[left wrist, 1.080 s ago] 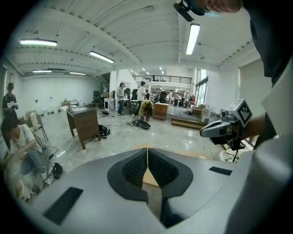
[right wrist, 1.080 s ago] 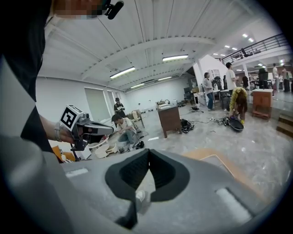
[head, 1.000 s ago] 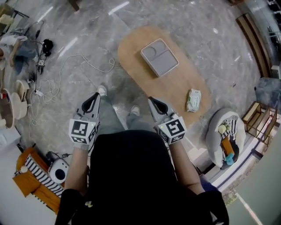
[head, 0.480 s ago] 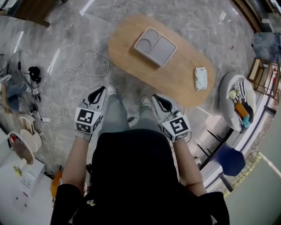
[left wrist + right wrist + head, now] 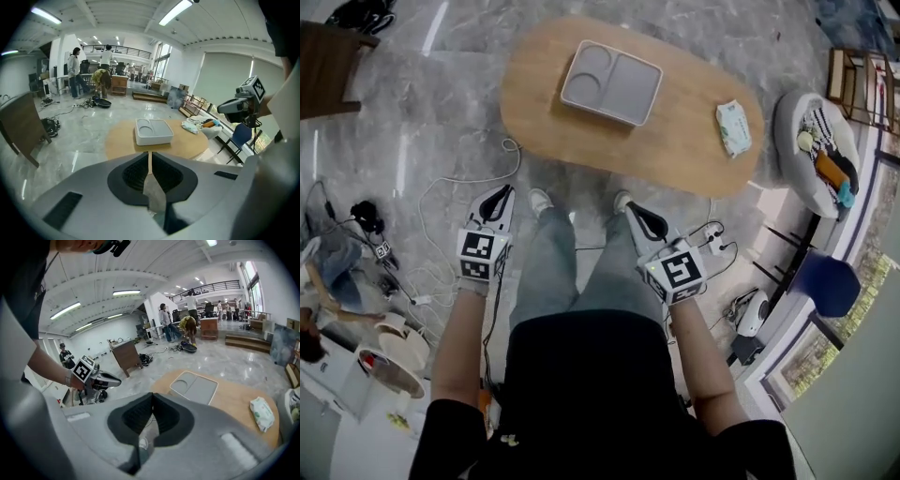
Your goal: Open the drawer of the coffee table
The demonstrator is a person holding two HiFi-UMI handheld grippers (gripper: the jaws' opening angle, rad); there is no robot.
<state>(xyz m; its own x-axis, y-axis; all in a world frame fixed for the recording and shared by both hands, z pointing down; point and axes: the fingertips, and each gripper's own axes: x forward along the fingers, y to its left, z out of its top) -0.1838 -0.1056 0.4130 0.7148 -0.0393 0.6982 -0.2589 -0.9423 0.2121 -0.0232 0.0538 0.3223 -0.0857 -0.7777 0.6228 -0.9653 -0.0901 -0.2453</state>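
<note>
Worktop [image 5: 675,141]: oval wooden top of the coffee table, standing on a polished marble floor [image 5: 412,112], just ahead of the person's shoes [image 5: 541,200].
Drawer: seen in no view; presumably set below the worktop, behind its edge; front and handle not yet found.
Left claw [image 5: 499,194]: pressed together, nothing between the pads; held short of the worktop's near edge, towards its left end, pointing at it.
Right claw [image 5: 630,210]: likewise closed and empty; short of the same near edge, about level with the worktop's middle.
Tray [image 5: 611,82]: grey, two compartments, both bare; resting flat on the worktop's far left half.
Wipes pack [image 5: 733,127]: lying near the worktop's right end, well apart from the tray.
Handling (judged): rigid front, probably on runners; moderate pull, perhaps a sticky start; a light table liable to skid on the smooth floor under a sharp tug.
Grip point (judged): handle or lower lip at mid-width of the drawer front; claw to be opened first, then a straight, level pull to avoid jamming.
Stage (judged): approach only; drawer untouched.
</note>
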